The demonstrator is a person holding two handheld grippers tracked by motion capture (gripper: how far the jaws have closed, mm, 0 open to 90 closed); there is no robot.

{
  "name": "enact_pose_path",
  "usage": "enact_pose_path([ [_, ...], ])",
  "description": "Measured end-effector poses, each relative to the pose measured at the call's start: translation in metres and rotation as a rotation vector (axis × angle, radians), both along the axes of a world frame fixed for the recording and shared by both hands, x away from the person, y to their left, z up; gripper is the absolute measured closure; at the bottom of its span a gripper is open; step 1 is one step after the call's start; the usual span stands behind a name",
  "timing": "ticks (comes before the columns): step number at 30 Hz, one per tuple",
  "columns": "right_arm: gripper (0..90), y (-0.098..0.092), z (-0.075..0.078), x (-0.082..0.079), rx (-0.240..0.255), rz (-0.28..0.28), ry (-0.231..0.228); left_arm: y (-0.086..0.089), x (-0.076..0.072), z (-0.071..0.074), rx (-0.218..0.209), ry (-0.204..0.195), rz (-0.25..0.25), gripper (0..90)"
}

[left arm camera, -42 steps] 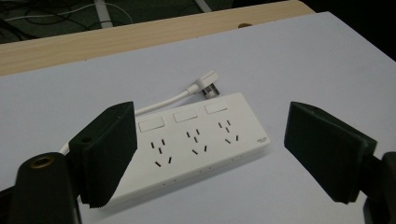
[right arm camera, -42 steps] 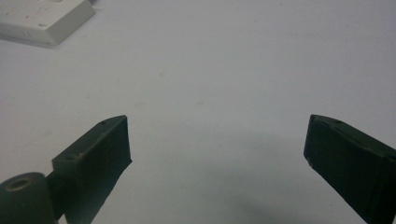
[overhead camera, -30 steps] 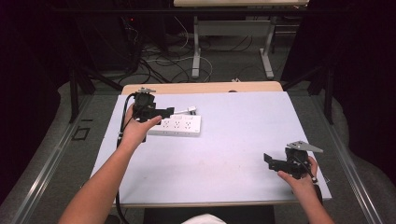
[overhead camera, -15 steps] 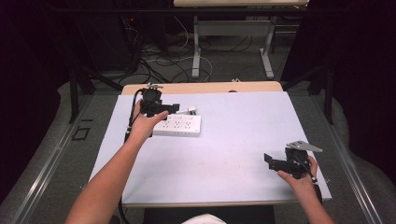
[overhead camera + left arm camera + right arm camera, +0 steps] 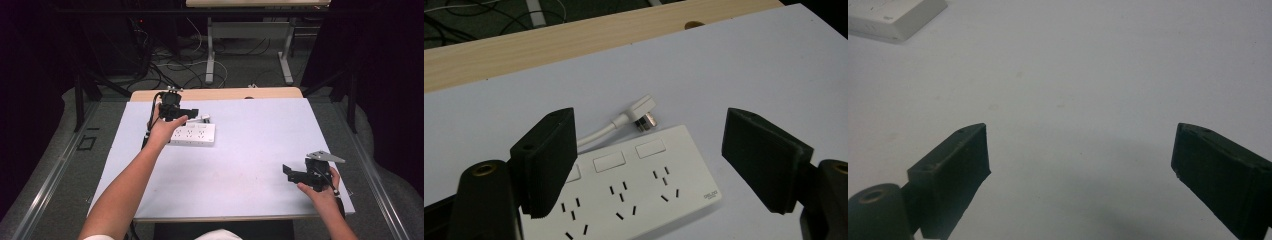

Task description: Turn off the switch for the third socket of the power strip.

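A white power strip [image 5: 194, 134] lies on the white table, left of centre toward the back. Its white plug [image 5: 644, 111] and short cord rest on the table just behind it, unplugged. My left gripper [image 5: 192, 113] hovers over the strip's far left end with its jaws wide apart; the strip [image 5: 634, 190] and plug sit between them in the left gripper view. My right gripper [image 5: 289, 172] is low near the table's front right corner, open, with bare table between its jaws; a corner of the strip [image 5: 895, 17] shows far off at upper left.
A bare wooden band [image 5: 220, 94] runs along the table's back edge. Beyond it are cables on the floor and the legs of another table [image 5: 211, 55]. The white tabletop [image 5: 240, 165] stretches between the two hands.
My left gripper has moved right and slightly forward, from beside the strip's left end to over the strip and plug. The right gripper has stayed put.
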State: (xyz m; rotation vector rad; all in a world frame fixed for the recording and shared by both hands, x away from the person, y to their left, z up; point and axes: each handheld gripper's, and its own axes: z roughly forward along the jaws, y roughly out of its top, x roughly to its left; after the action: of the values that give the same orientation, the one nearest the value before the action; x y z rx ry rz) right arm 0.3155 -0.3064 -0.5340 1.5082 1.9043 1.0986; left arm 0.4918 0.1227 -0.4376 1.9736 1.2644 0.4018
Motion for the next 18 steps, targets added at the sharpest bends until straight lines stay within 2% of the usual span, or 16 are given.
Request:
enact_pose_path([
  [5,7.8,-0.001,-0.001,0.001,-0.002,0.003,0.0,-0.005,0.007,-0.002,0.008,-0.006,0.006,22.9],
  [10,7.8,0.0,-0.001,0.001,0.002,0.003,0.004,-0.011,0.015,-0.005,0.02,0.021,0.009,25.2],
  [18,7.8,0.0,-0.002,0.001,0.004,0.004,0.009,-0.021,0.027,-0.014,0.016,0.044,0.016,27.0],
])
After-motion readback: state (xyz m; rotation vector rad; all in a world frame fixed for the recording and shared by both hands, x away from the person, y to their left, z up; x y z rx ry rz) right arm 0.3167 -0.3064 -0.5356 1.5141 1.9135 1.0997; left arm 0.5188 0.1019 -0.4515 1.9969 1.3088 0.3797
